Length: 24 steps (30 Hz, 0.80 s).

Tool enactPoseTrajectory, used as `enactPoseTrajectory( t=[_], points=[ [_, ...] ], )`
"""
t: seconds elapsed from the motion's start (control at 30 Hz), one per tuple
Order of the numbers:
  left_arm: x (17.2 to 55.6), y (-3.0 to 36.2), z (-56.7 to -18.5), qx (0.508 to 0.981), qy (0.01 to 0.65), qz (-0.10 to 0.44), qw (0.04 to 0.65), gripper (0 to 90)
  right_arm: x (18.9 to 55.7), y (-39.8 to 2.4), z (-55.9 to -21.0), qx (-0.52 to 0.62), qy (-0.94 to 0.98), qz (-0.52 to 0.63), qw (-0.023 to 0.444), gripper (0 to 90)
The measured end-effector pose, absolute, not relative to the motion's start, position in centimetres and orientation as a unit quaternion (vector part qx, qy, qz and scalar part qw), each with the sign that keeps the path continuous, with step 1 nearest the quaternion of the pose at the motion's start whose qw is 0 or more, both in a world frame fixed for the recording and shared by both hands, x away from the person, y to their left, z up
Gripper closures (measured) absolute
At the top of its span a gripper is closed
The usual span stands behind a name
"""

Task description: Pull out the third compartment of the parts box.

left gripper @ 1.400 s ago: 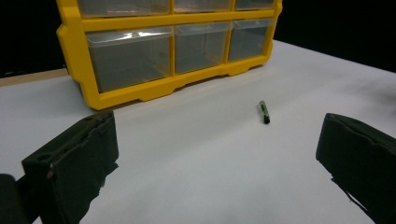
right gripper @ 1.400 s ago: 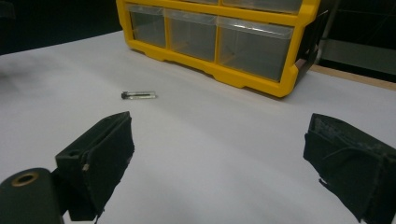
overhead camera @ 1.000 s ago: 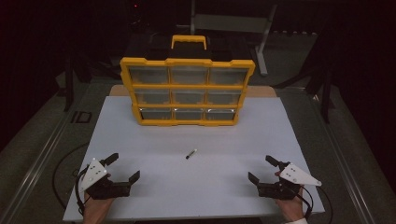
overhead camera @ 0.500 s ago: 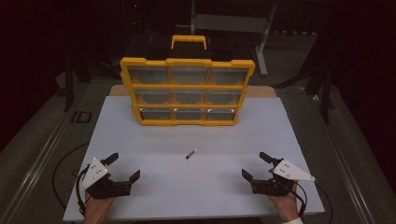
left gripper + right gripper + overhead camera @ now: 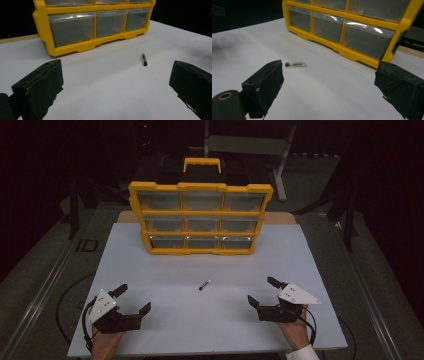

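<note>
- Nearest the camera, at the lower right of the high view, the right gripper point(image 5: 264, 293) has crept inward and a little up the frame compared with a second ago, when it sat closer to the right edge of the white table point(image 5: 320, 270). Its jaws stand wide apart and hold nothing.
- At the lower left of the high view, the left gripper point(image 5: 133, 299) has not shifted over the same second. Its jaws are also spread wide and empty, resting low over the table.
- Just beyond both, near the centre of the high view, the small bolt point(image 5: 204, 284) lies flat on the bare table in the same spot as before, untouched. In the right gripper view it sits left of centre point(image 5: 295, 64), just past the left-hand jaw; in the left gripper view it lies right of centre point(image 5: 143, 59), between the jaws' lines but well ahead of them.
- My reading: the right gripper's drift towards the bolt suggests the reach for it has begun, with the grasp not yet made; the gripper is still apart from it.
- Farthest back, in the upper middle of the high view, the yellow drawer cabinet point(image 5: 201, 218) stands upright with all its clear drawers shut, a likely destination for the bolt.
</note>
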<state>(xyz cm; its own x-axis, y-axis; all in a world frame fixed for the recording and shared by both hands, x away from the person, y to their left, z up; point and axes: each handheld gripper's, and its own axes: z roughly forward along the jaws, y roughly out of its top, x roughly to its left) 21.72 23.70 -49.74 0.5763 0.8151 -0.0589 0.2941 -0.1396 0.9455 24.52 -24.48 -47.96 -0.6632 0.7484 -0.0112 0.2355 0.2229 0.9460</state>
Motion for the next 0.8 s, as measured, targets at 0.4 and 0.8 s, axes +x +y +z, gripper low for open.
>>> enactPoseTrajectory(
  t=[0.4,0.8],
  points=[
    [21.7,23.9,-49.7,0.711,0.390,0.248,0.531,0.0,25.6,-23.1,-47.5,0.325,0.745,0.528,0.246,8.1],
    [21.8,23.8,-49.8,0.714,0.388,0.248,0.528,0.0,27.2,-21.7,-46.9,0.326,0.742,0.525,0.259,7.7]
  ],
)
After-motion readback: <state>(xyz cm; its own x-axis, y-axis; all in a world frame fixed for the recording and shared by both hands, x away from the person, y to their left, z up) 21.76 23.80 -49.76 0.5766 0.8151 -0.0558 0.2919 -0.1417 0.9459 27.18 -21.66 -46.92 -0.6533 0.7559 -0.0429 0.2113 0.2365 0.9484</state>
